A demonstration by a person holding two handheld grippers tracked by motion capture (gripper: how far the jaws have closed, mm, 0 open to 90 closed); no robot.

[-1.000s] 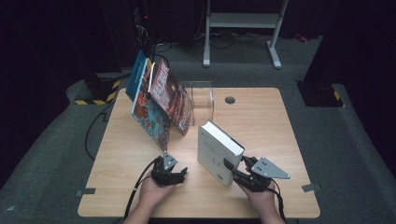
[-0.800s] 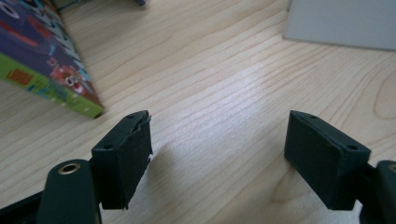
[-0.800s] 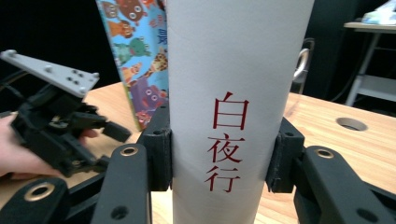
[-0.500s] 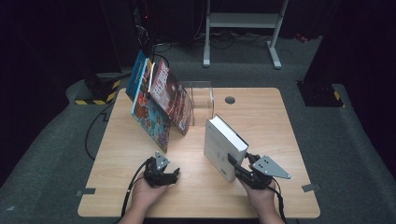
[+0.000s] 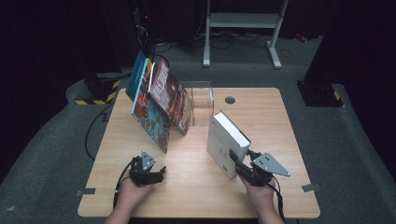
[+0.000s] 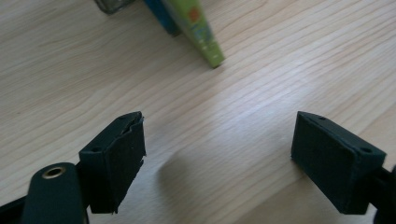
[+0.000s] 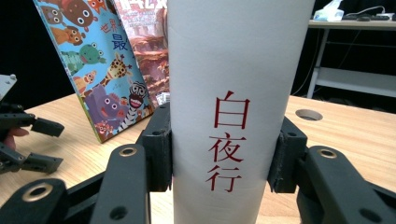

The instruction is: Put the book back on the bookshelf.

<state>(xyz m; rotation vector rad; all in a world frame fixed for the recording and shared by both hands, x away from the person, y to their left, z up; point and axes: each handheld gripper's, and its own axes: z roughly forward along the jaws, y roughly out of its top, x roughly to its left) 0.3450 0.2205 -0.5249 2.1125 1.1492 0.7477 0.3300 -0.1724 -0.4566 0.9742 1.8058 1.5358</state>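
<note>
Right claw grips a thick white book upright on the worktop; left claw stands wide and empty.

The right claw (image 5: 236,161) clamps the spine of the white book (image 5: 226,142), one pad on each side, as the right gripper view shows, with red characters running down the spine between the pads. The book stands on its edge on the wooden worktop (image 5: 196,186), right of the middle and near the front. The left claw (image 5: 161,171) sits well apart from it at the front left, over bare wood; its jaws have just been opening and nothing lies between them. Behind, picture books (image 5: 156,105) lean in a clear plastic stand (image 5: 201,98) towards the back left.
</note>
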